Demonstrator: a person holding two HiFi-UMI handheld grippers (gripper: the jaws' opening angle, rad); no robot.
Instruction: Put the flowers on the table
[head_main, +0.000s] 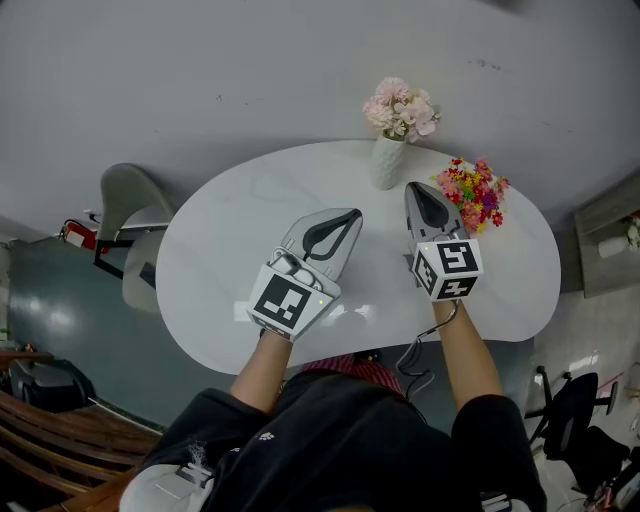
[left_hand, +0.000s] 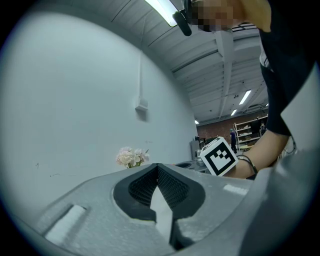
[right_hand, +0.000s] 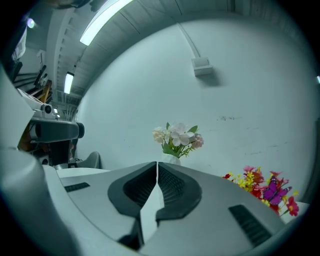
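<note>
Right gripper (head_main: 417, 188), jaws together, faces white vase (head_main: 387, 163) holding pink flowers (head_main: 400, 110).

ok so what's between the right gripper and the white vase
Nothing: only bare table lies between the right gripper and the vase, as the head view shows.

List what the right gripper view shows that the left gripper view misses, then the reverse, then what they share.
Only the right gripper view: the colourful flower bunch at lower right, and the white vase under the pale flowers. Only the left gripper view: a marker cube and the person's forearm. Both: those pale flowers, the grey wall, and closed, empty jaws on the left gripper and right gripper.
</note>
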